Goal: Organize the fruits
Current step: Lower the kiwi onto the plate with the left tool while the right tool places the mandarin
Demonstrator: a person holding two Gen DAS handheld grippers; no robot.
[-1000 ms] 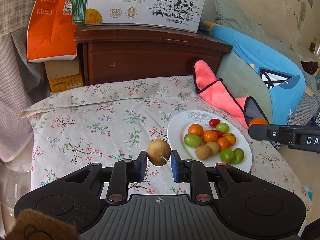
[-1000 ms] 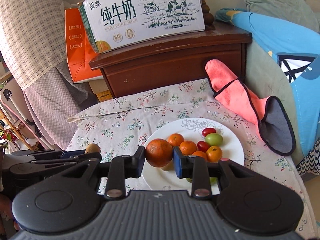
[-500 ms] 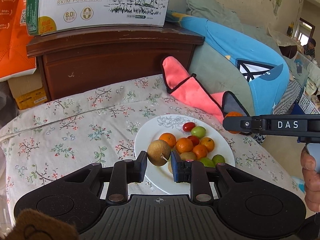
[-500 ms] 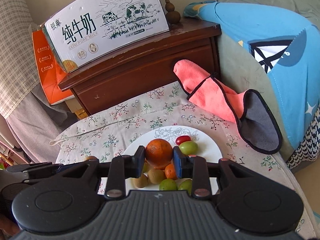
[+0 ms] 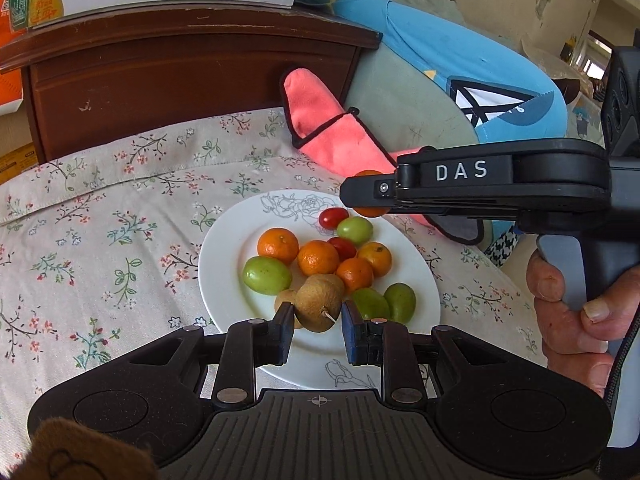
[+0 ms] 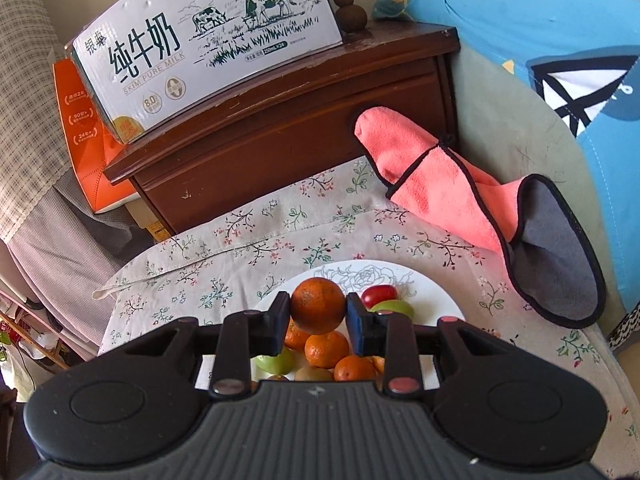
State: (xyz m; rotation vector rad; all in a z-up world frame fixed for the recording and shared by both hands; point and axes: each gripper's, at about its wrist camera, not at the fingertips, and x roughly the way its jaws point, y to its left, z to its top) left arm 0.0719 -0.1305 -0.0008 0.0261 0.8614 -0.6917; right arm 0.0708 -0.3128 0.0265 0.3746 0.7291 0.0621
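Observation:
A white plate [image 5: 224, 280] [image 6: 432, 300] on the flowered cloth carries several small oranges, green fruits and red tomatoes. My left gripper [image 5: 317, 320] is shut on a brown round fruit [image 5: 319, 306] with a short stem, held over the plate's near side. My right gripper [image 6: 316, 312] is shut on an orange [image 6: 318, 306] above the plate's far part. In the left wrist view the right gripper [image 5: 366, 194] reaches in from the right, its orange [image 5: 370, 210] partly hidden behind the finger. A hand [image 5: 572, 312] holds its handle.
A dark wooden cabinet [image 6: 280, 120] stands behind the table with a milk carton box [image 6: 208, 40] on top. A pink cloth [image 5: 332, 136] [image 6: 432, 176] lies at the far right of the table. A blue cushion [image 6: 560, 60] leans at the right.
Both grippers moved toward the plate with their fruits and sank a little. The brown fruit now hangs over the plate instead of left of it; the right gripper's orange is over the plate's far part.

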